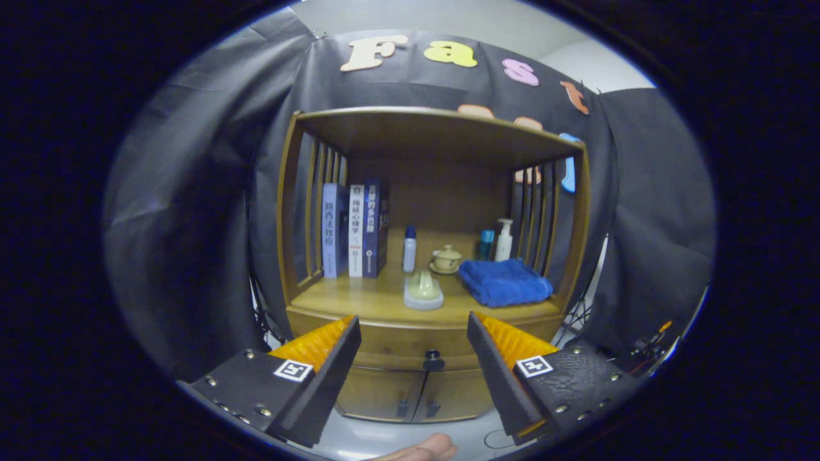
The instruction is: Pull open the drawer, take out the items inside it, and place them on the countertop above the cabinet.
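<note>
Two fingers of the gripper point(413, 358) spread wide at the bottom of the frame, holding nothing. Straight ahead between them, low centre of the frame, sits the drawer point(410, 342) of the wooden cabinet point(288, 211), shut, with its dark knob point(434, 360) in the gap between the fingertips and a little beyond them — apart from both, nearer the right finger than the left. Drawer front running left to right across the cabinet, so the pull looks to be straight back toward the camera, with the knob as the one grip point. Above the drawer, mid-frame, the countertop point(359, 298) already crowded: books point(352, 230) at left, a small bottle point(409, 250), a lidded cup on a saucer point(446, 259), a pale soap-dish-like object point(423, 289) near the front edge, a folded blue towel point(504, 282) at right with two bottles point(496, 242) behind it. Free space mostly front left. Drawer contents fully hidden — no telling what or how many. Outer ends of the drawer front covered by the fingers. Below, two lower doors point(416, 400) with handles, partly cut off. Fingertip of a person's hand point(426, 449) at the very bottom edge.
</note>
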Motion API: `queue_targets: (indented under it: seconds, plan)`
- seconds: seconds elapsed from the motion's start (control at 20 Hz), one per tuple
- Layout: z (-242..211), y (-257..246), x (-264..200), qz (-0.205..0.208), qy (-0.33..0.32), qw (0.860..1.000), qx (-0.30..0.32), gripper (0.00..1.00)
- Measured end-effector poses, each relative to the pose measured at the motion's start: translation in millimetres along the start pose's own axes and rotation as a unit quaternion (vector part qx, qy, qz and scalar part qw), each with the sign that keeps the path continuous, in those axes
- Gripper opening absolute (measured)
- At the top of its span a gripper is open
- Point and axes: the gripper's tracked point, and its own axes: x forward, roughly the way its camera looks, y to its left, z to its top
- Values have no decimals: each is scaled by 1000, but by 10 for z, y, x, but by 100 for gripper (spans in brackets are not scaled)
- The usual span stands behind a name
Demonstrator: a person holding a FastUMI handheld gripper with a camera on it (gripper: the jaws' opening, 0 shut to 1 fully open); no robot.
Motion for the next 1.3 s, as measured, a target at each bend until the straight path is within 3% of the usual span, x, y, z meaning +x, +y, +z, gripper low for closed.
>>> queue_targets:
  seconds: [0.15,0.3,0.55,0.8,1.3]
  plan:
    - [149,69,-338,6,-20,1000,20,100]
    - [7,-62,-553,-3,-11,999,33,99]
    - [-265,-284,-681,-18,1,998,61,97]
    - [-245,-496,-817,-40,-20,997,64,97]
    - [-257,-132,-699,2,-10,999,49,98]
